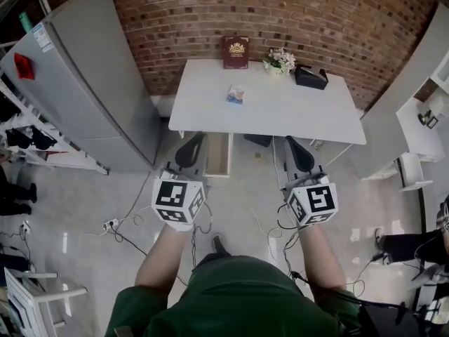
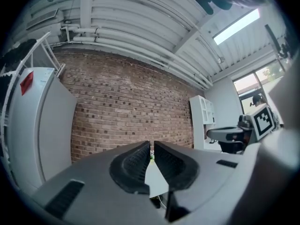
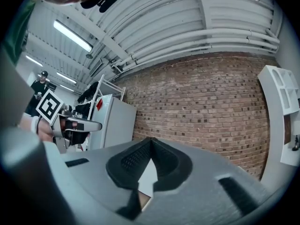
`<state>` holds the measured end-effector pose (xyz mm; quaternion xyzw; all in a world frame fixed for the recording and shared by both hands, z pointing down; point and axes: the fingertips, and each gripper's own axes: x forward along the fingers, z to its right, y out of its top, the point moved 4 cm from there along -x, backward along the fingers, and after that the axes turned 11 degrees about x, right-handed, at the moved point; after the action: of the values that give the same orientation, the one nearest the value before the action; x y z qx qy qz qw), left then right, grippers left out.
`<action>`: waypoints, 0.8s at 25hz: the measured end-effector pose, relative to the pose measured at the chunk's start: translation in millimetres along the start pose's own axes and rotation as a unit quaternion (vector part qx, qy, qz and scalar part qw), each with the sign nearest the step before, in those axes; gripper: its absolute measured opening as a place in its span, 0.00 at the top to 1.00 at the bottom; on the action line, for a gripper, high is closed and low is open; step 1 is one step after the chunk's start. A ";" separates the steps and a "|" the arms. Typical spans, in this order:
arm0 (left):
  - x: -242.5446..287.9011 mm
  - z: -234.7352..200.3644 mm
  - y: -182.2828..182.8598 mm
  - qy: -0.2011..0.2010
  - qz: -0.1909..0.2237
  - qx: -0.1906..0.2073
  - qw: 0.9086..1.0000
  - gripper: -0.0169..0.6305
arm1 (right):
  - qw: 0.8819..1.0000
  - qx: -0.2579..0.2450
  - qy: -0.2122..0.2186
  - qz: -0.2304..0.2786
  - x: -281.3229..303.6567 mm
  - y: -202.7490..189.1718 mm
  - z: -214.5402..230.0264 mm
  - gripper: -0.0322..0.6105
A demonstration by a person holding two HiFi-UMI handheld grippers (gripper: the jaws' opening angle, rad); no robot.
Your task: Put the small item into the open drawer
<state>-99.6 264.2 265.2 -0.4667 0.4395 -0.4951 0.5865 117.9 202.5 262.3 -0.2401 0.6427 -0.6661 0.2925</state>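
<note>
The small item (image 1: 236, 94), a blue and white packet, lies on the white table (image 1: 316, 118) near its left half. Under the table's front edge, a drawer (image 1: 218, 154) stands pulled open. My left gripper (image 1: 190, 150) is held in front of the table, just left of the drawer, with its jaws shut and nothing in them (image 2: 152, 146). My right gripper (image 1: 299, 153) is held level to the right of the drawer. Its pads meet at the tips and hold nothing (image 3: 150, 142). Both grippers point at the brick wall.
At the table's back edge are a dark red book (image 1: 236, 52), a small flower pot (image 1: 279, 62) and a black box (image 1: 311, 76). A tall grey cabinet (image 1: 84, 83) stands on the left, white shelving (image 1: 414, 153) on the right. Cables (image 1: 126, 220) trail across the floor.
</note>
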 end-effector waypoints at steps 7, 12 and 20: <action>30.3 -39.9 -26.5 -0.013 -0.003 -0.019 1.000 0.94 | 1.000 -0.001 -0.021 -0.014 43.8 -13.3 -0.1 0.95; 41.2 -60.5 -40.0 -0.018 -0.006 -0.032 0.999 0.94 | 0.999 -0.009 -0.027 -0.020 64.9 -18.3 -5.3 0.95; 67.3 -71.6 -60.8 -0.029 -0.022 -0.044 0.998 0.94 | 0.999 -0.013 -0.033 -0.036 89.8 -33.0 3.0 0.95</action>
<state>-171.7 185.0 308.6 -0.5155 0.4333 -0.4746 0.5668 53.2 137.7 290.3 -0.2889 0.6325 -0.6595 0.2856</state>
